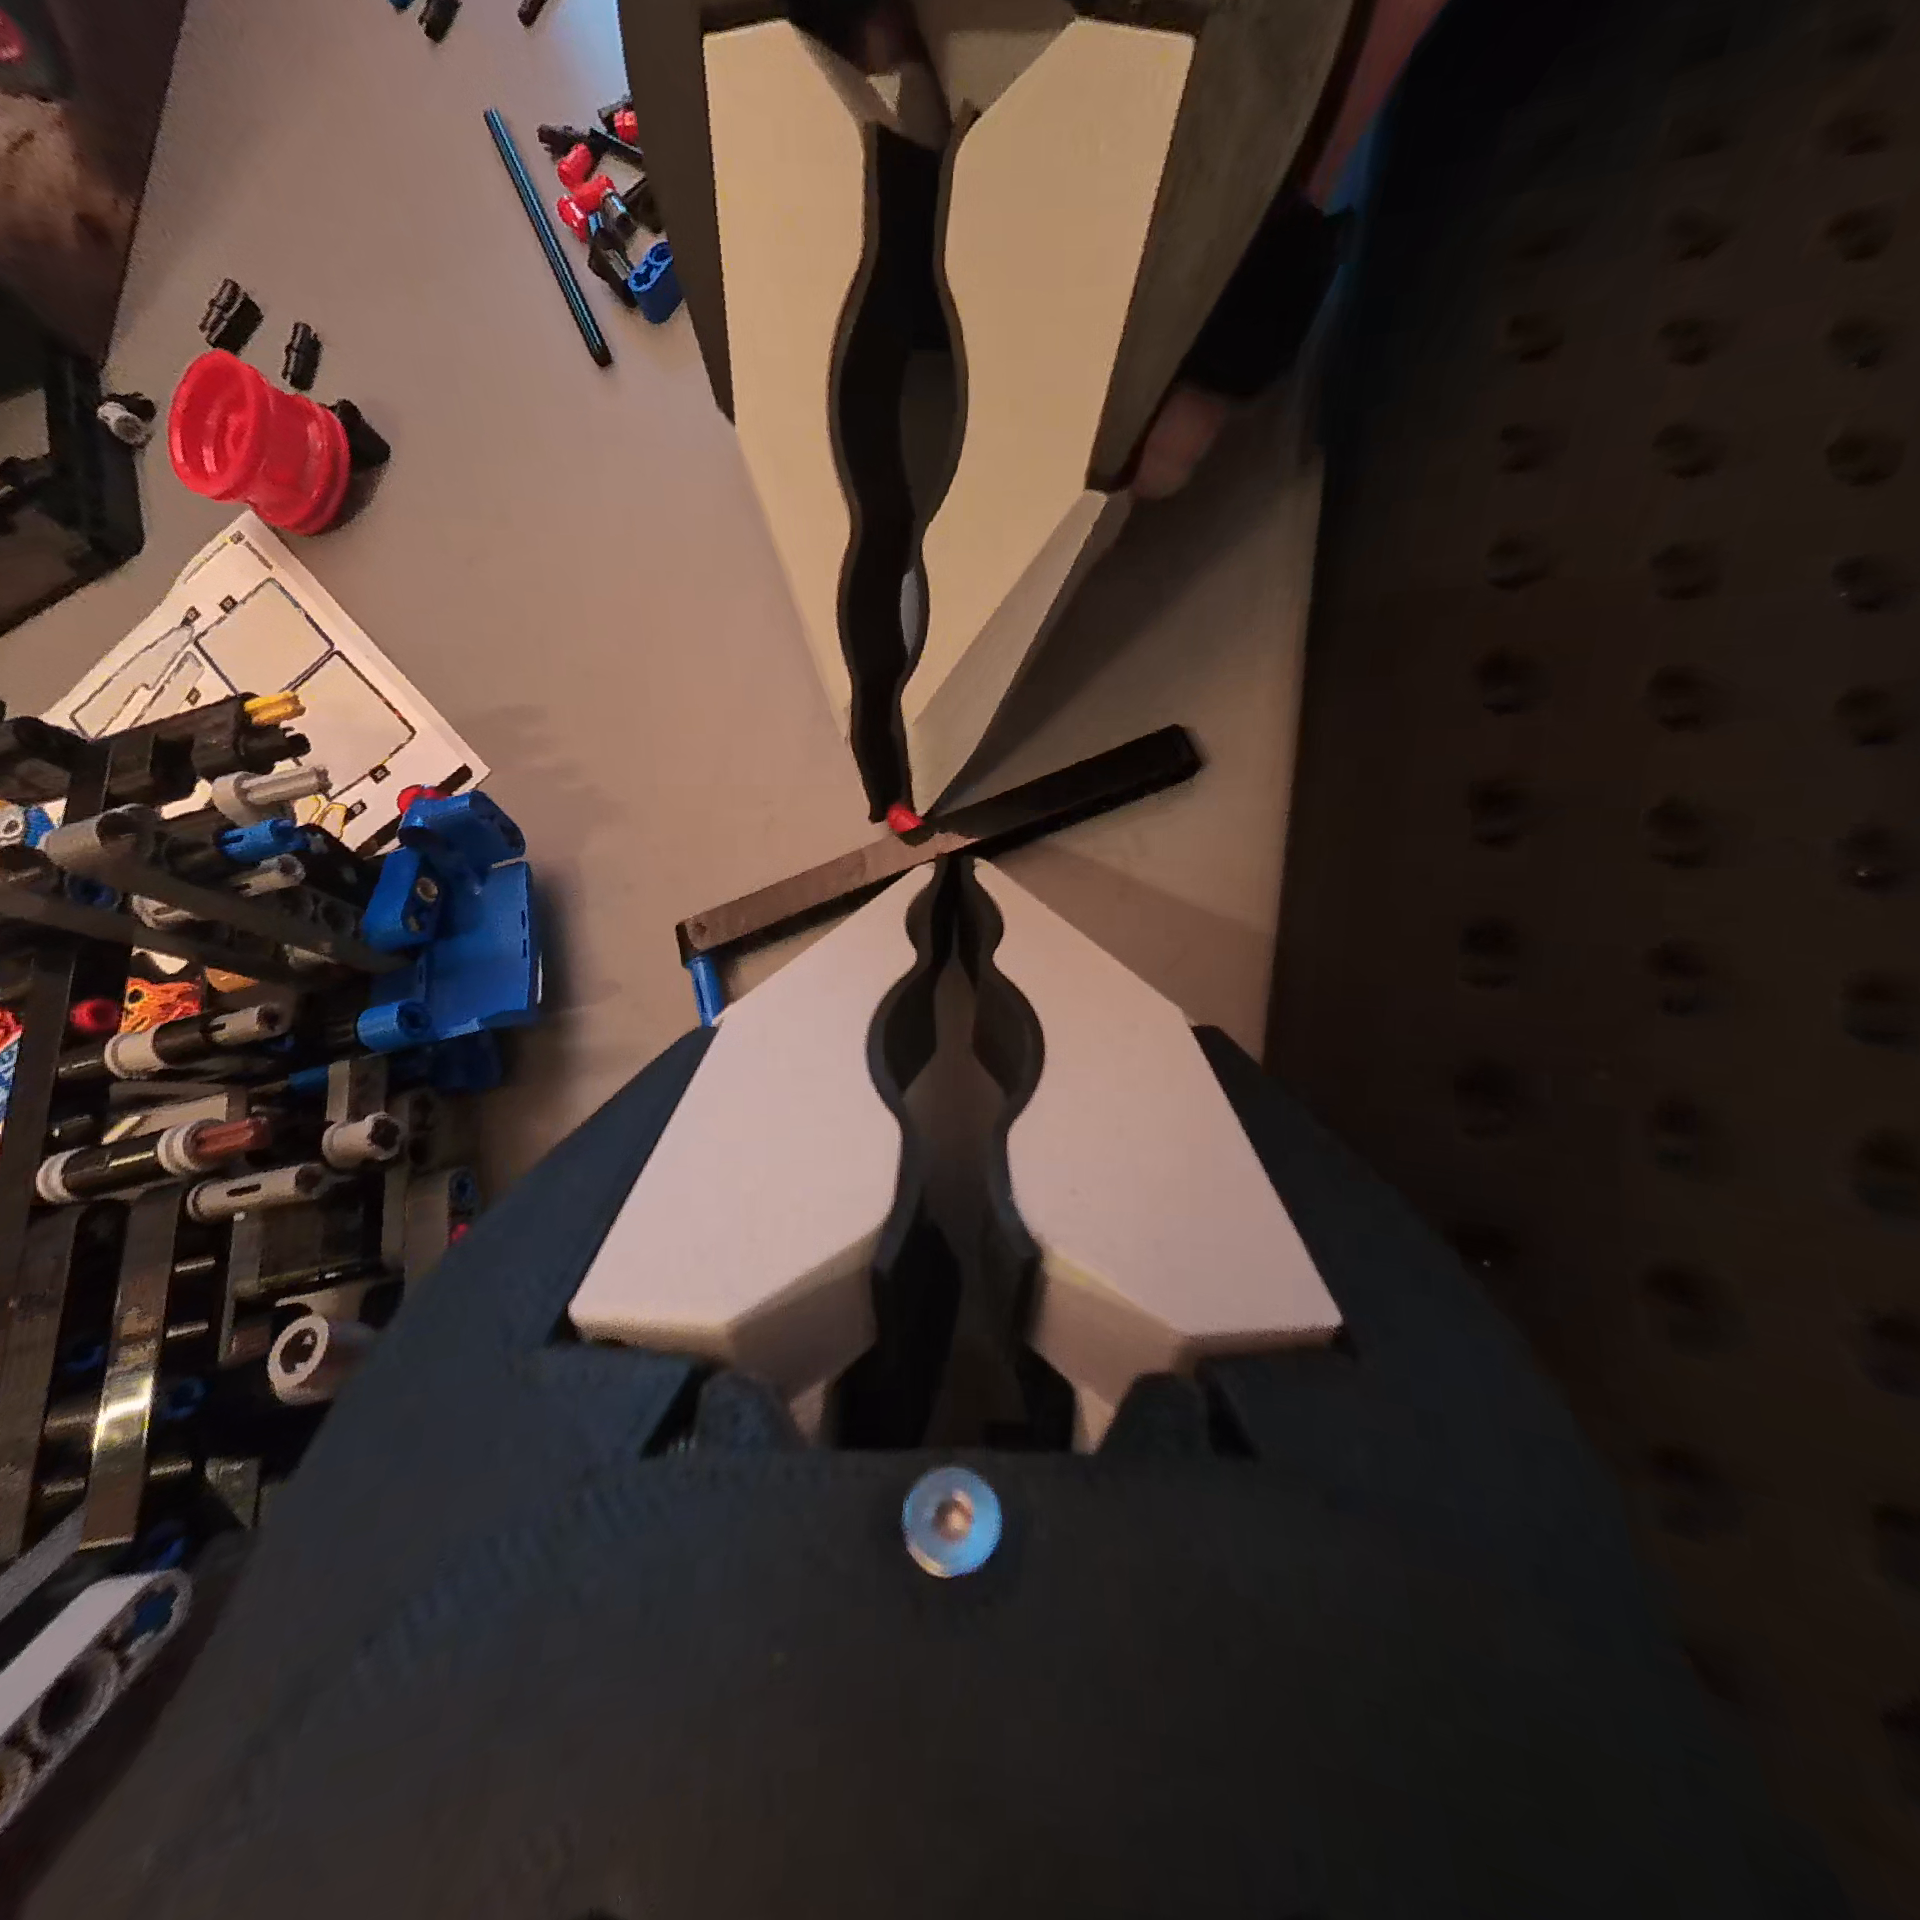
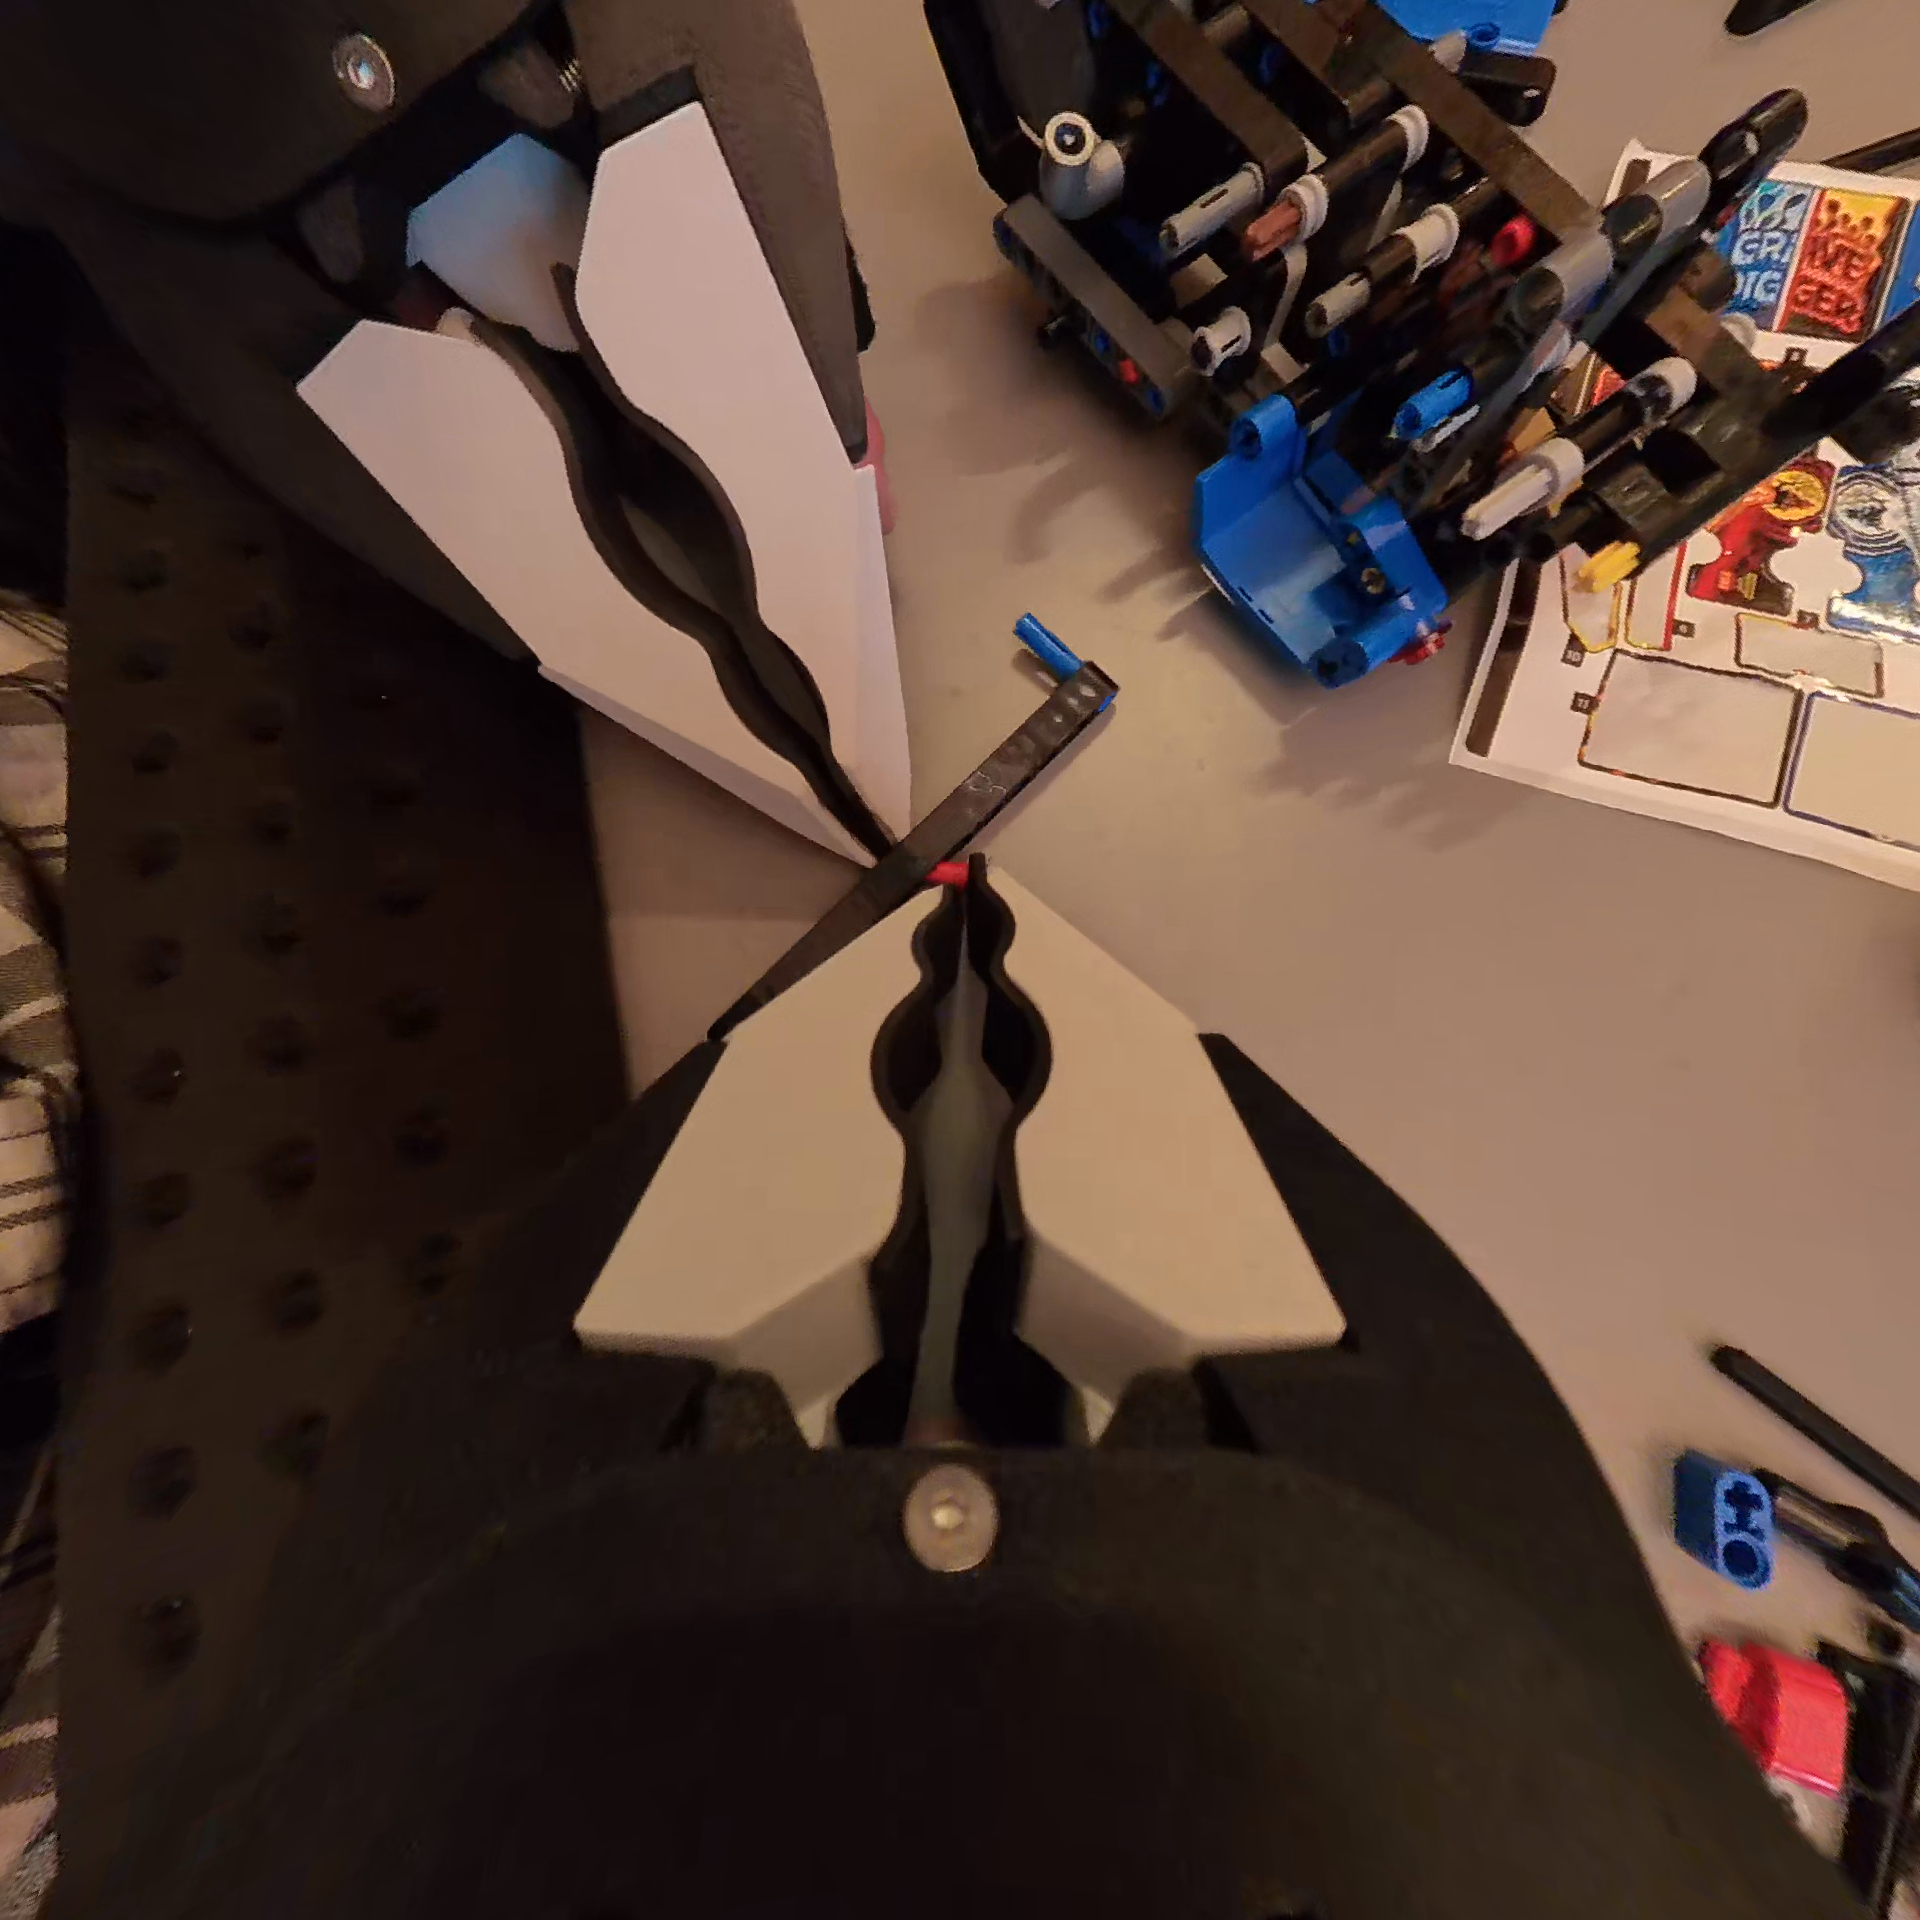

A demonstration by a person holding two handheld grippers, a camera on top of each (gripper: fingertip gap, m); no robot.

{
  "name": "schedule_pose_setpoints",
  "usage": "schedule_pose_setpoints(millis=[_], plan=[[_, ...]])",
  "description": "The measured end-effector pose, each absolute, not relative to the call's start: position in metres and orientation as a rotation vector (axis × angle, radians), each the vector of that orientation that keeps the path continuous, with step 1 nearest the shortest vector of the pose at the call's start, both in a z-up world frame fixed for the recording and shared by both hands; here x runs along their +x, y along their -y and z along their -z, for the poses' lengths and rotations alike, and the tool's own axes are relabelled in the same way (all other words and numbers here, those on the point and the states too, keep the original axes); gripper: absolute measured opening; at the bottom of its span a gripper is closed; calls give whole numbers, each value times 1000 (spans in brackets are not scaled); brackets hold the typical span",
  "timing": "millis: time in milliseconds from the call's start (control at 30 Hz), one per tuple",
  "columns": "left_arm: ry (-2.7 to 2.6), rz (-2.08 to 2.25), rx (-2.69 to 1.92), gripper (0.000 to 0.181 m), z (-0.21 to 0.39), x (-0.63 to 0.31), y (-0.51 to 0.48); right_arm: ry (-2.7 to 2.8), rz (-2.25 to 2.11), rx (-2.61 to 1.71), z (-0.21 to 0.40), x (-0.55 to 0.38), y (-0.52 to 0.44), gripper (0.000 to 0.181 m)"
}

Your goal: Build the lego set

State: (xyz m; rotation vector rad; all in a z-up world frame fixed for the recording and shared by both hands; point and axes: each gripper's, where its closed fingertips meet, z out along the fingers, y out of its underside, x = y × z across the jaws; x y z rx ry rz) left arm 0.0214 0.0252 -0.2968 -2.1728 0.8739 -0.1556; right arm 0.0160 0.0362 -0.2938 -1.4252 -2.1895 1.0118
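My left gripper is shut on a long thin black beam and holds it just above the grey table. A blue pin sticks out of the beam's left end. My right gripper comes in from the top, shut on a small red pin that touches the beam's middle. In the right wrist view my right gripper pinches the red pin against the beam. The left gripper clamps the beam from the upper left. The blue pin shows at its far end.
The partly built black and blue model stands beside a sticker sheet. A red wheel hub, a black axle and loose pins lie farther off. A dark studded mat borders the table. My two grippers' fingertips are within a few centimetres of each other.
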Motion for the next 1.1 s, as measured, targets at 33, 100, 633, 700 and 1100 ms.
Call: schedule_pose_setpoints(millis=[33,100,633,700,1100], plan=[[-873,151,-2171,0,297,21,-25,2185,-999,-1418,294,16,-36,0],[-875,134,-2165,0,297,21,-25,2189,-1002,-1405,294,16,-36,0],[-866,176,-2174,0,296,22,-27,2298,-1013,-1253,295,19,-37,1],[-864,175,-2175,0,296,22,-27,2284,-1001,-1265,295,19,-37,1],[-872,144,-2166,0,296,23,-28,2282,-989,-1247,294,19,-37,0]])
